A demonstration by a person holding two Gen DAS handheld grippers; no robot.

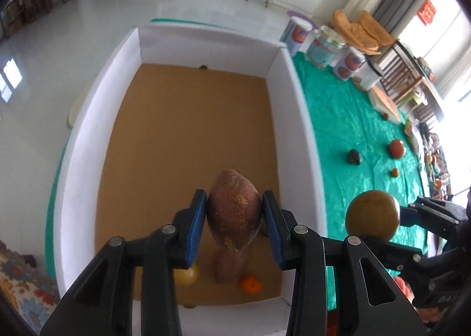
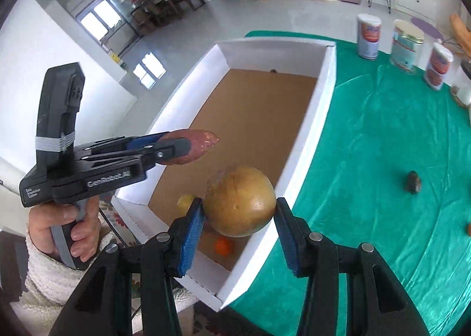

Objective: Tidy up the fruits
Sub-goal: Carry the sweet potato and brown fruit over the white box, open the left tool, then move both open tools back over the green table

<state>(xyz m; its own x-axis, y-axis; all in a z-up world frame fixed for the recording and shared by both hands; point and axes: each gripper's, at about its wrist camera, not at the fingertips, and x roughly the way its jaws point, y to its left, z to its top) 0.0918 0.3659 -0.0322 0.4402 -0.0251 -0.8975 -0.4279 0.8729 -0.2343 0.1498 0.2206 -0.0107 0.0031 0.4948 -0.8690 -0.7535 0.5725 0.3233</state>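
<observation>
My left gripper is shut on a reddish-brown sweet potato, held in the air over the near end of a white box with a brown cardboard floor. My right gripper is shut on a round yellow-brown fruit, above the box's near right wall. That fruit also shows at the right of the left wrist view, and the left gripper with the sweet potato at the left of the right wrist view. On the box floor lie another sweet potato, a yellow fruit and a small orange fruit.
A green cloth covers the table right of the box. On it lie a dark avocado-like fruit, a red-brown fruit and a small orange one. Three tins stand at the far edge. A hand holds the left gripper's handle.
</observation>
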